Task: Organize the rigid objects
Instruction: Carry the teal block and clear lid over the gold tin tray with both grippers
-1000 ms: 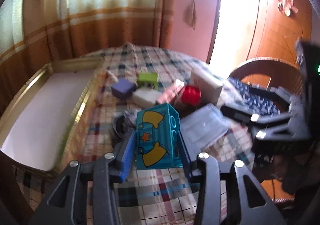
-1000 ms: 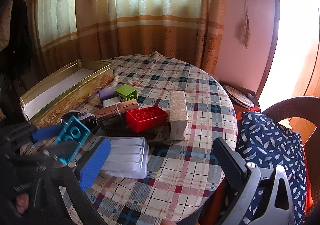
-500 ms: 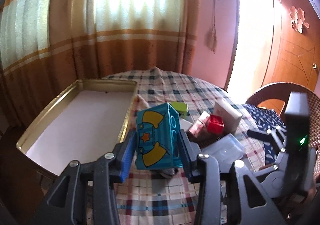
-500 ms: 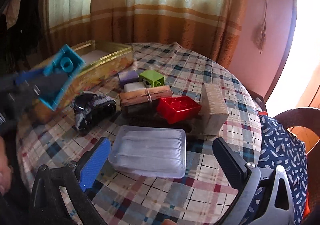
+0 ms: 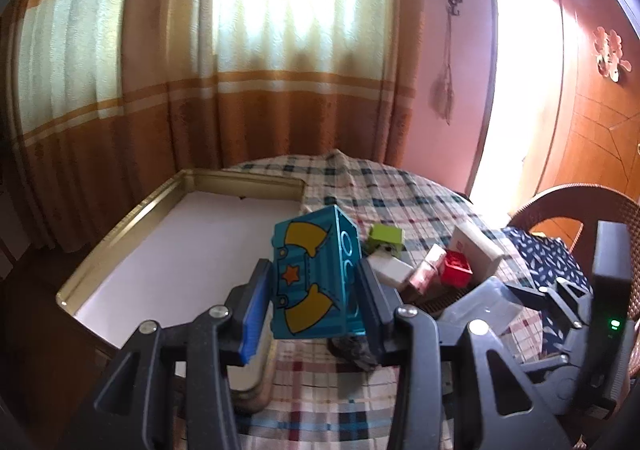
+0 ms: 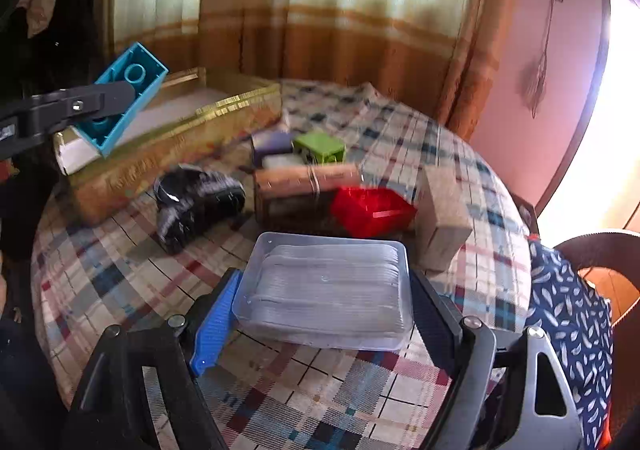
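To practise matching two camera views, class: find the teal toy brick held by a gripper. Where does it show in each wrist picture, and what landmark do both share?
Left wrist view: the teal brick sits at centre, clamped by the left gripper.
Right wrist view: the same brick is upper left.
Shared landmark: the gold tin box.

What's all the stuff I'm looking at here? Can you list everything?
Tin box: one, gold, white inside, table's left.
Toy brick: one, teal, held above the tin's edge.
Clear plastic case: one, table front.
Red brick: one, middle.
Green block: one, behind it.
Purple block: one, beside green.
Beige box: one, right.
Black bundle: one, near tin.
Left gripper: clamping the brick.
Right gripper: straddling the case.
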Demonstrator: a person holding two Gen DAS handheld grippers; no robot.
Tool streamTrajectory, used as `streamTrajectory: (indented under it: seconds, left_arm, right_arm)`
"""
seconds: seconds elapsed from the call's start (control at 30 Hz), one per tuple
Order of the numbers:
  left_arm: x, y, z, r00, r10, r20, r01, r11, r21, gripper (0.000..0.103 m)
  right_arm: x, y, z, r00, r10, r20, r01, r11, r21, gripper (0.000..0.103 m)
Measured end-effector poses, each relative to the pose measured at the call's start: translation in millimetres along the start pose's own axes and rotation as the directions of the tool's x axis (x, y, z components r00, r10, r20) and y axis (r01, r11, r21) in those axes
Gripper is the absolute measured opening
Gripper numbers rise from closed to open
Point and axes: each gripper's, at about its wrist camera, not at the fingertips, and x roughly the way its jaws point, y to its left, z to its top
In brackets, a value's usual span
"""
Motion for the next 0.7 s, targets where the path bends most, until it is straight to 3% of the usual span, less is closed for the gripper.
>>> streamTrajectory:
  seconds: [0.2, 0.7]
  left_arm:
    - [1, 9, 2, 0.999, 0.043, 0.009, -0.043, 0.999, -0.007, 0.041]
    - [8, 30, 4, 0.994, 0.105, -0.014, -0.106, 0.994, -0.04, 0.041]
  right_arm:
    - [-13, 8, 9, 0.996, 0.025, 0.086, -0.024, 1.0, -0.012, 0.083]
    - [-12, 24, 32, 0.988, 0.09, 0.127, -0.089, 0.996, -0.01, 0.083]
